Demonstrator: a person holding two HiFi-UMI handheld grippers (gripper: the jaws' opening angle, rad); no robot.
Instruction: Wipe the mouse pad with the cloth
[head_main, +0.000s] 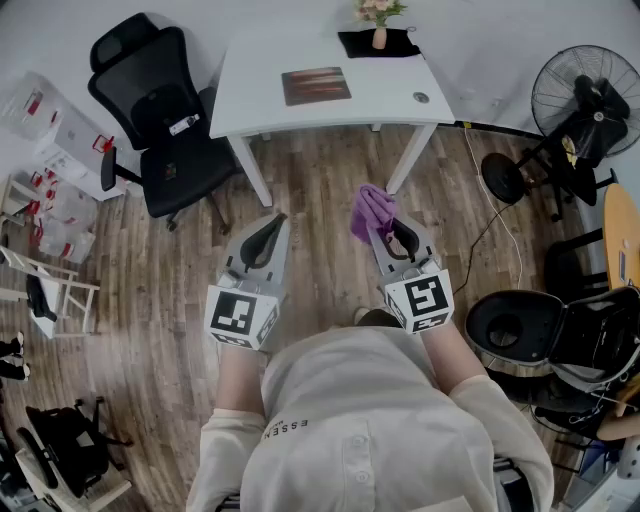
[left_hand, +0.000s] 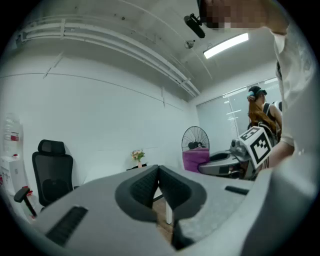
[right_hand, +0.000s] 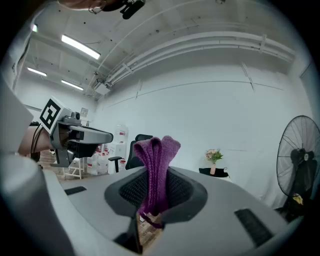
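A brownish rectangular mouse pad (head_main: 316, 85) lies flat on the white desk (head_main: 250, 90), well ahead of both grippers. My right gripper (head_main: 384, 217) is held over the wooden floor in front of the desk, shut on a purple cloth (head_main: 371, 209). In the right gripper view the cloth (right_hand: 157, 165) stands up folded between the jaws of that gripper (right_hand: 156, 192). My left gripper (head_main: 275, 220) hovers level with it to the left, shut with nothing in it. The left gripper view shows that gripper (left_hand: 159, 172) with its pads pressed together.
A black office chair (head_main: 160, 110) stands left of the desk. On the desk's far edge a vase of flowers (head_main: 379, 22) sits on a black mat (head_main: 400, 45). To the right are a floor fan (head_main: 585, 100) and another black chair (head_main: 530, 325).
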